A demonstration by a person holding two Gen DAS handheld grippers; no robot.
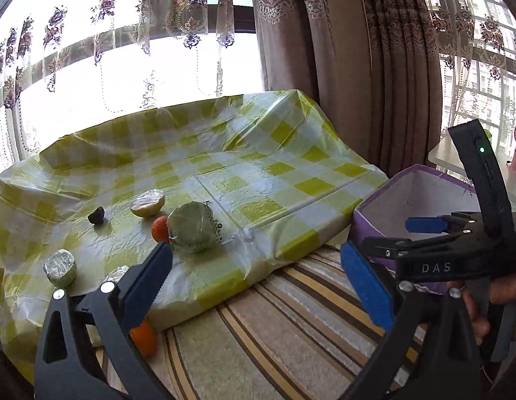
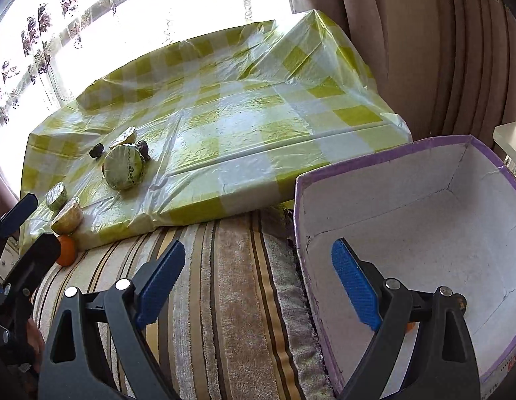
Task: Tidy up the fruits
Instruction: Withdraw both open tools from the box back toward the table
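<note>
Brown curtains (image 1: 384,66) and a bright window stand behind a low platform under a green checked plastic cloth (image 2: 244,106); a striped rug (image 2: 224,283) lies in front. On the cloth I count four wrapped fruits, with the big wrapped melon (image 2: 123,166) in the middle, and two dark small ones. One orange (image 2: 65,250) lies on the rug at the cloth's edge. The purple box (image 2: 424,206) stands at the right. The left gripper (image 1: 258,286) and right gripper (image 2: 258,283) have jaws spread, holding nothing.
</note>
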